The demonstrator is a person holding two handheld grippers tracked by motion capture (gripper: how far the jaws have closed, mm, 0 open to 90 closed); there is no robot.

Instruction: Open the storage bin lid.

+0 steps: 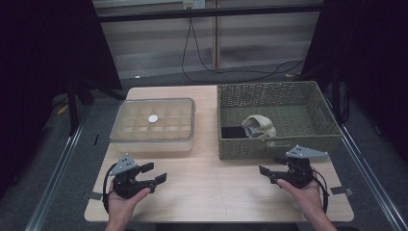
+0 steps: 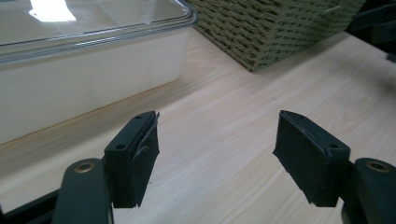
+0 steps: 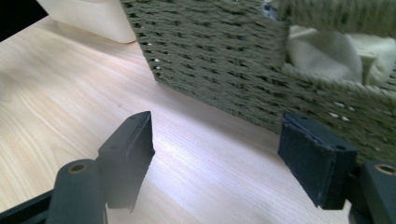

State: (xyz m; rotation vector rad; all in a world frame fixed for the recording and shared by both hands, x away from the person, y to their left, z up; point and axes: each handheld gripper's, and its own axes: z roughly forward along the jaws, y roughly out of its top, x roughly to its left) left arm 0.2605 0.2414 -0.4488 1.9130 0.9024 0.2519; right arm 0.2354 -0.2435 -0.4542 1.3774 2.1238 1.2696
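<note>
The cloth (image 1: 260,127) was found lying in the basket (image 1: 279,144), just beyond the right gripper (image 1: 272,173), well right of the left gripper (image 1: 154,174) near the box (image 1: 153,126); both were held spread and empty.

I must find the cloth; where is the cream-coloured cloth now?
In the high view, the cream cloth lies inside the woven basket at the table's right, near its front wall, just beyond the right gripper.
</note>
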